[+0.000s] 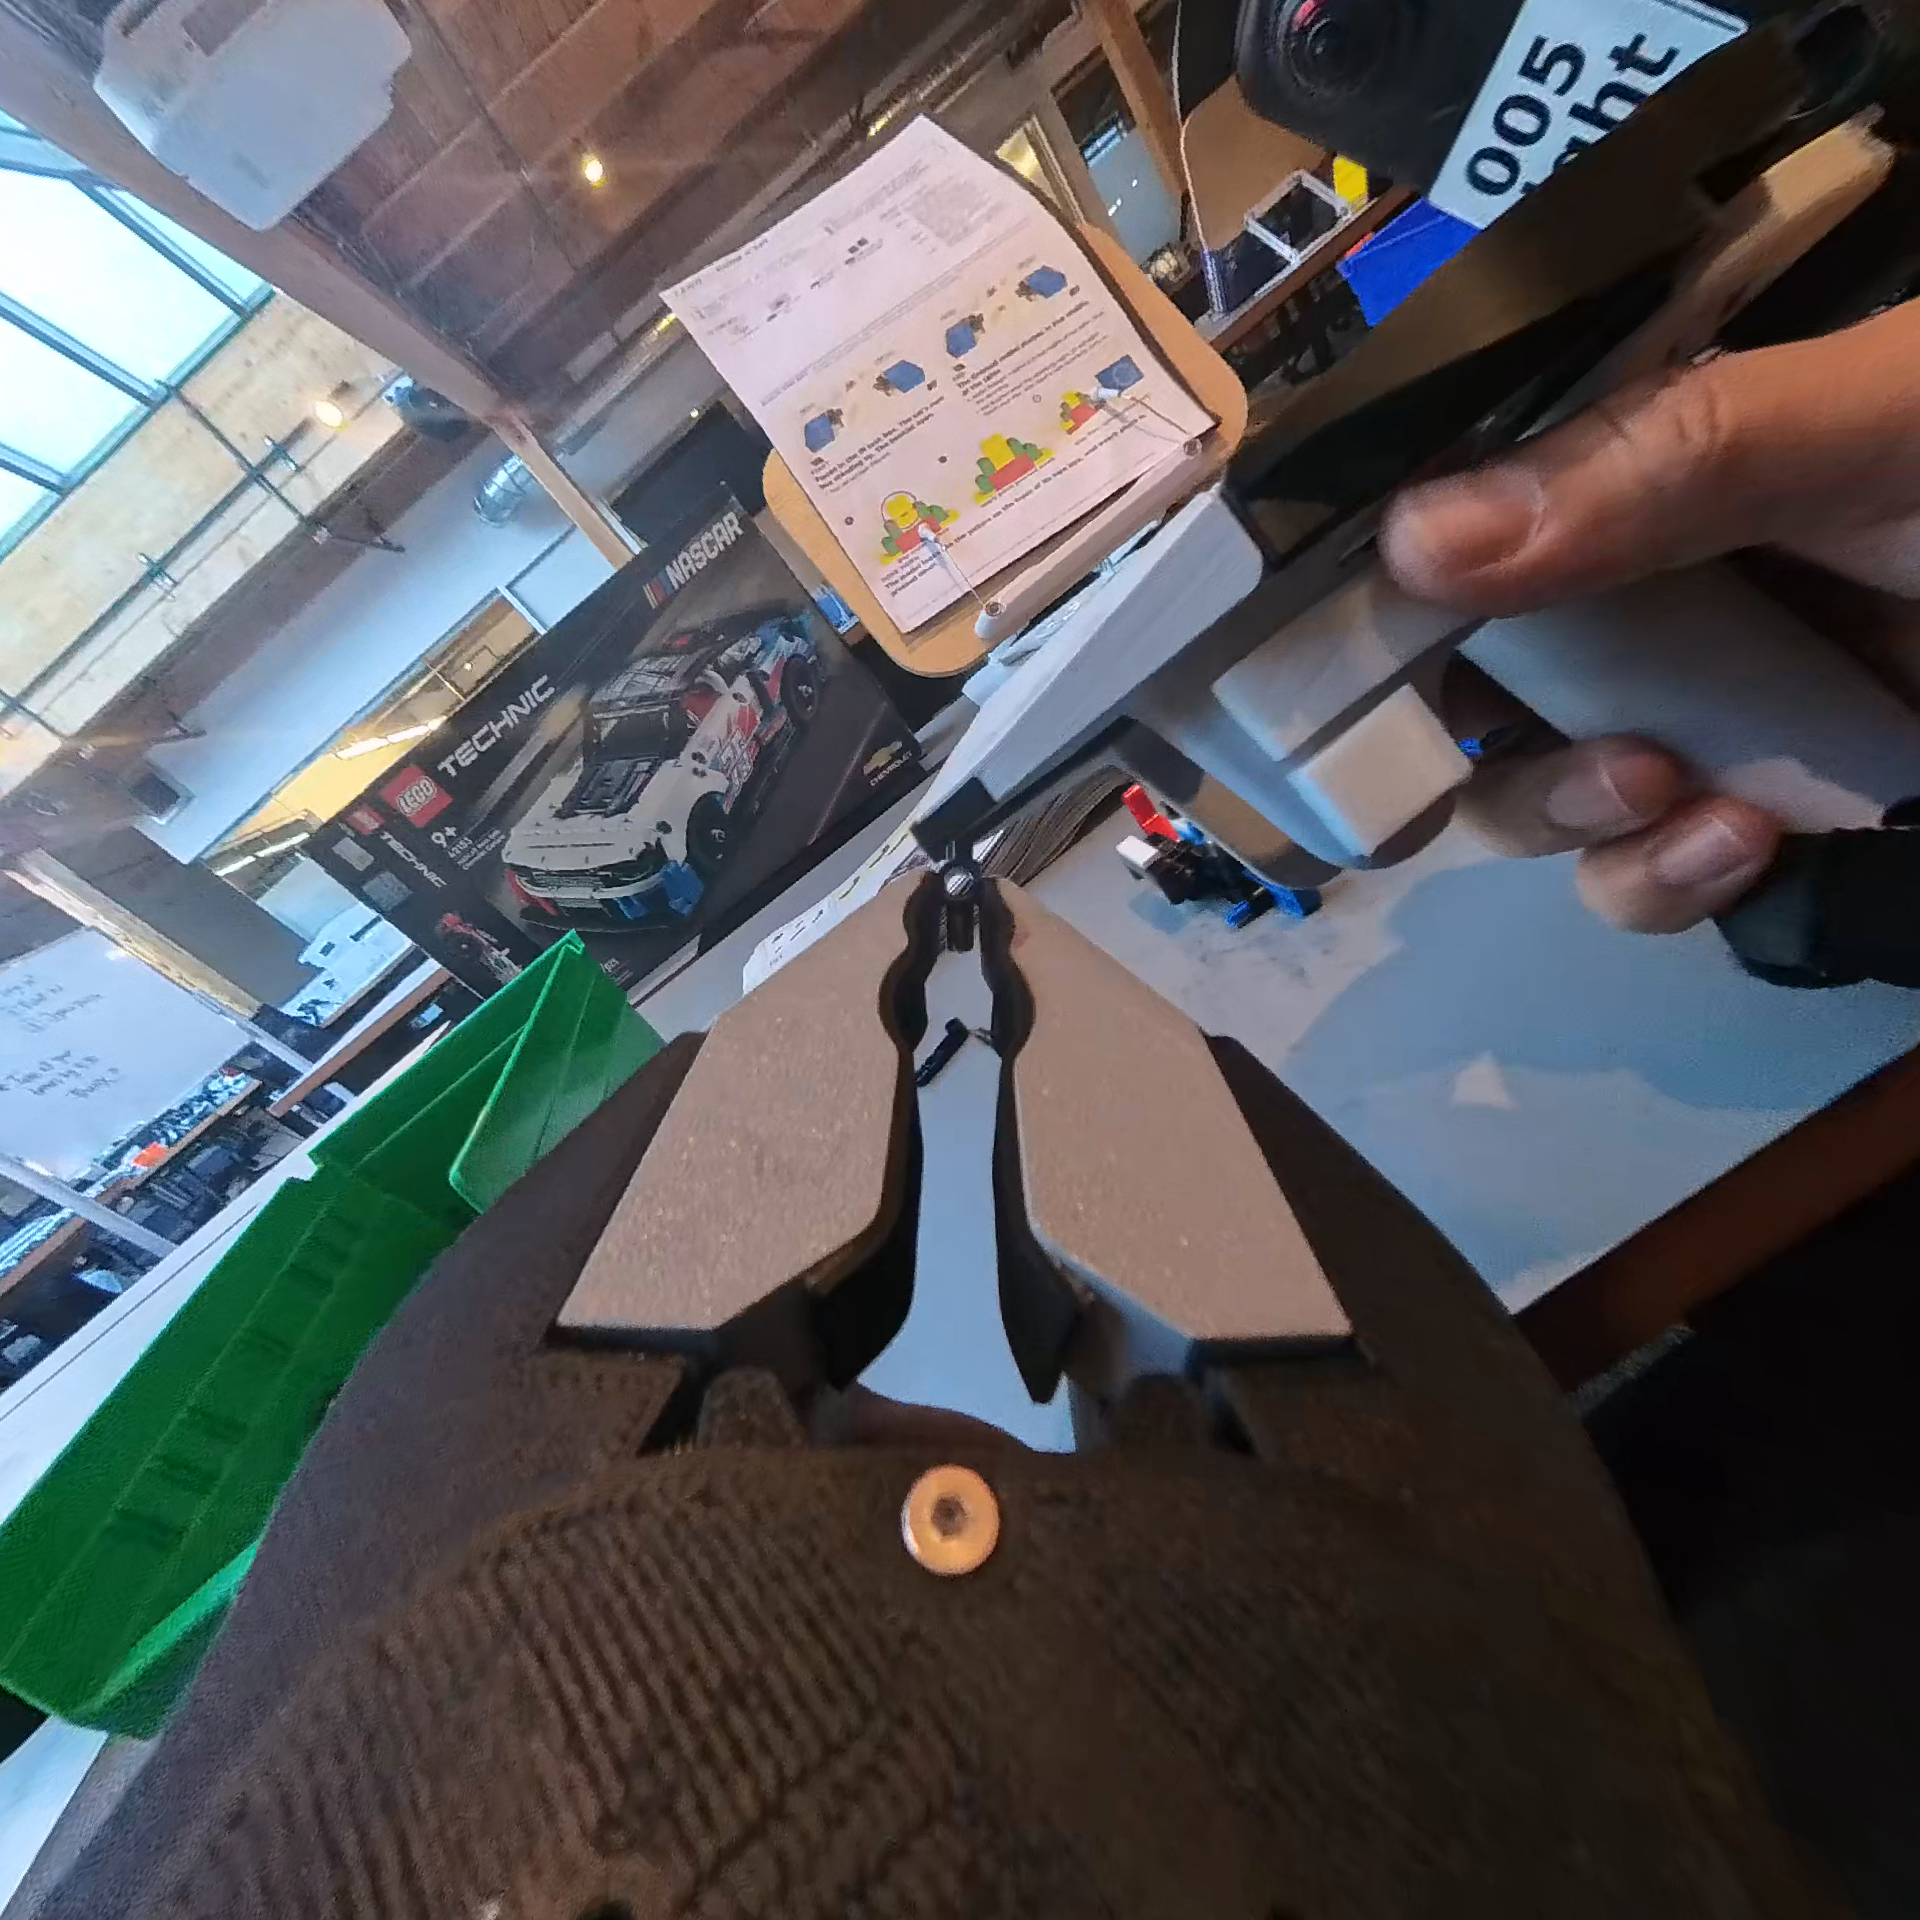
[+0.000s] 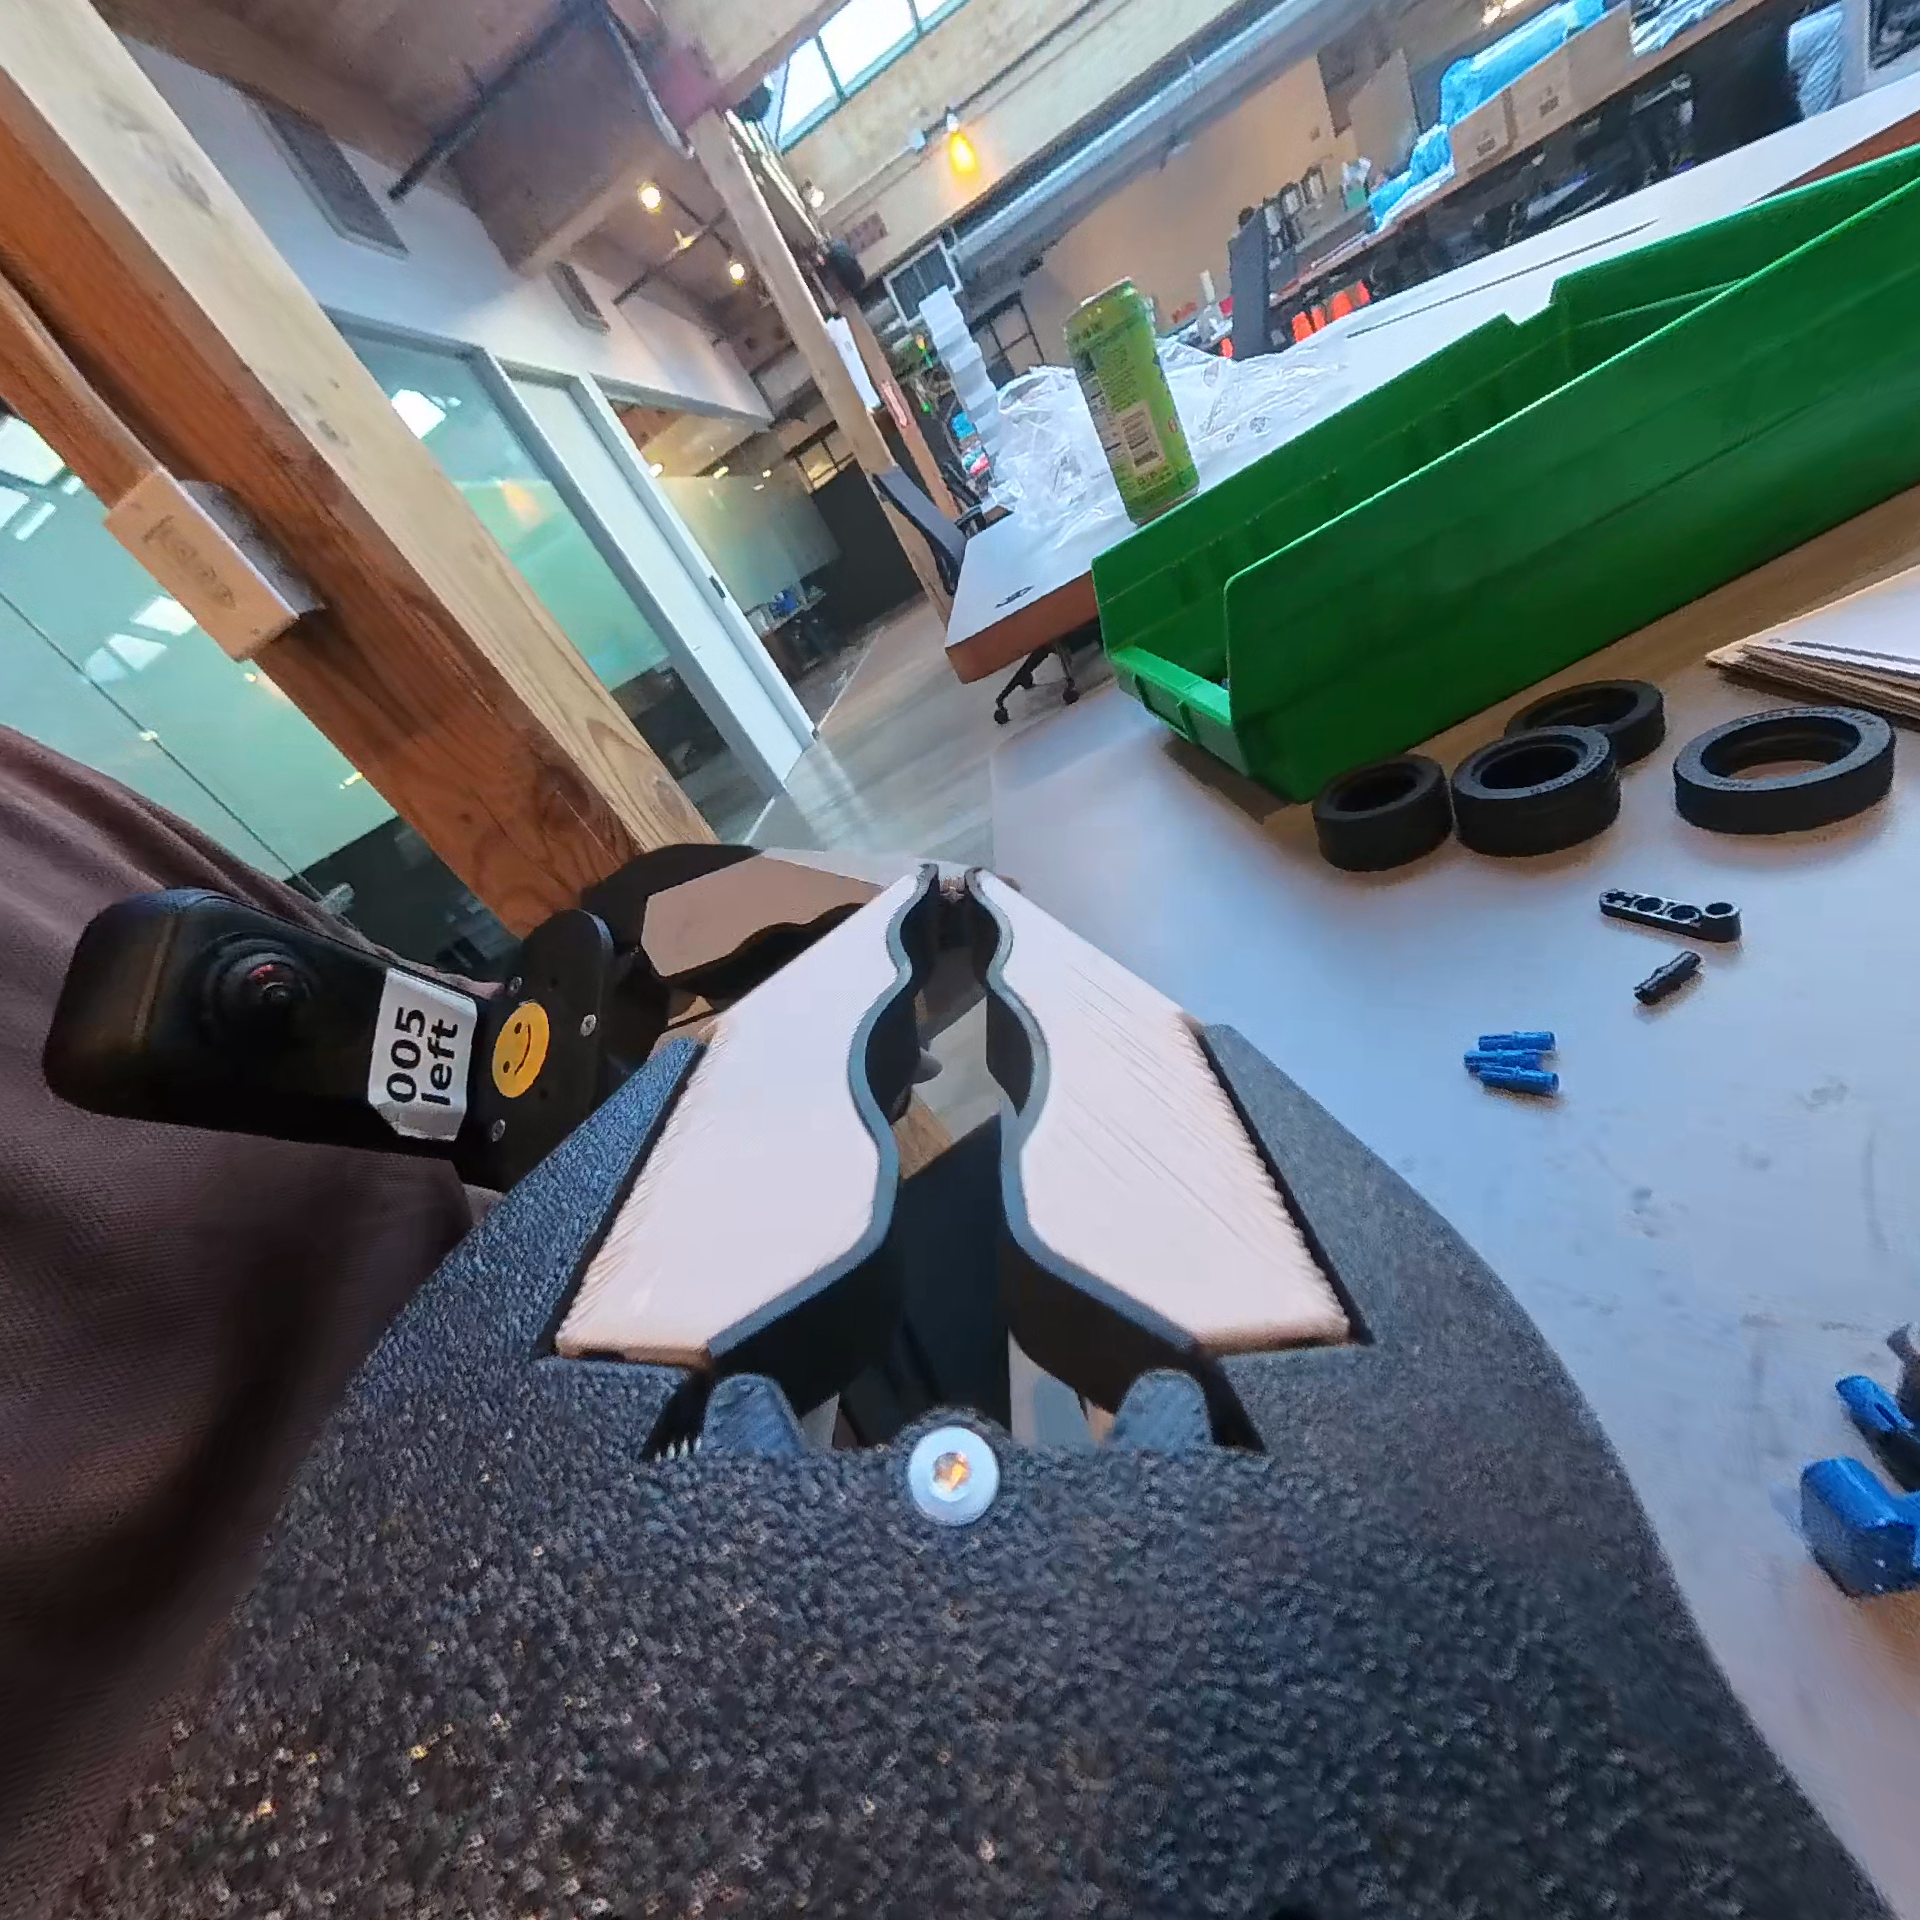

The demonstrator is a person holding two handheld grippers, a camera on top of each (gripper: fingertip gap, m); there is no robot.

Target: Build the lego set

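My left gripper [image 1: 961, 899] is shut on a small black pin with a grey end [image 1: 958, 909] and holds it above the grey table [image 1: 1455, 1039]. My right gripper [image 2: 951, 883] is shut, and its tip meets the left gripper's tip. I cannot tell whether it grips anything. In the left wrist view the right gripper [image 1: 940, 831] reaches in from the upper right, held by a hand [image 1: 1662, 499]. The left gripper's fingers [image 2: 748, 914] show behind my right fingertips. A partly built red, white, black and blue assembly [image 1: 1195, 862] sits on the table.
Several black tyres [image 2: 1536, 790], a black beam [image 2: 1670, 914], a black pin [image 2: 1667, 977] and blue pins [image 2: 1512, 1060] lie on the table. Green bins [image 2: 1507, 582] stand behind them. A green can [image 2: 1130, 405], the set's box [image 1: 623, 769] and an instruction sheet [image 1: 935, 384] stand farther back. Both grippers' tips are close together, under 4 cm apart. The black beam [image 2: 1670, 914] is about equally far from each gripper, around 20 cm.
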